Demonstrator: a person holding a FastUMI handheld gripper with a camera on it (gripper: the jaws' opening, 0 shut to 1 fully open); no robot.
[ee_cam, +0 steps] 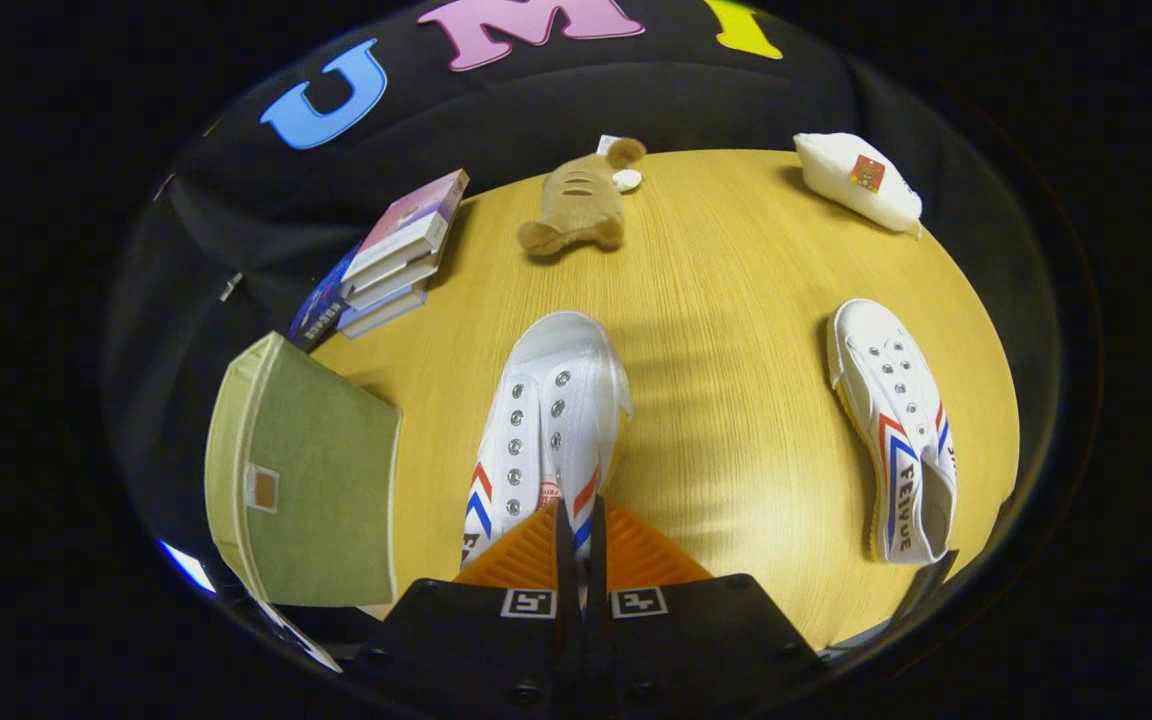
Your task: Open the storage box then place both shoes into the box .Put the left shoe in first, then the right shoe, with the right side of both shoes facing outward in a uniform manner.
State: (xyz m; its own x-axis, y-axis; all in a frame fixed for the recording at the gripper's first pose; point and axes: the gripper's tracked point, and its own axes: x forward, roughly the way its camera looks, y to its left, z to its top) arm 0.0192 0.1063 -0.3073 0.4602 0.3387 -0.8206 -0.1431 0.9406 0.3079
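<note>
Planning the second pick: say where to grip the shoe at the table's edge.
Pinch the shoe's collar wall at the heel, from above: the opening lies exposed there, offering a thin edge. The gripper sits nearly closed over the other shoe's heel.

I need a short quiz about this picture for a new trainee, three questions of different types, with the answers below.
1. True or false: the gripper has its fingers nearly closed on the heel part of the near shoe.
2. What lies beside the fingers, on the side opposite the second shoe? A) the green storage box B) the plush toy C) the white pouch
3. Fill in: the stack of ____ lies at the table edge, beyond the box.

Key: 1 true; 2 A; 3 books
</note>
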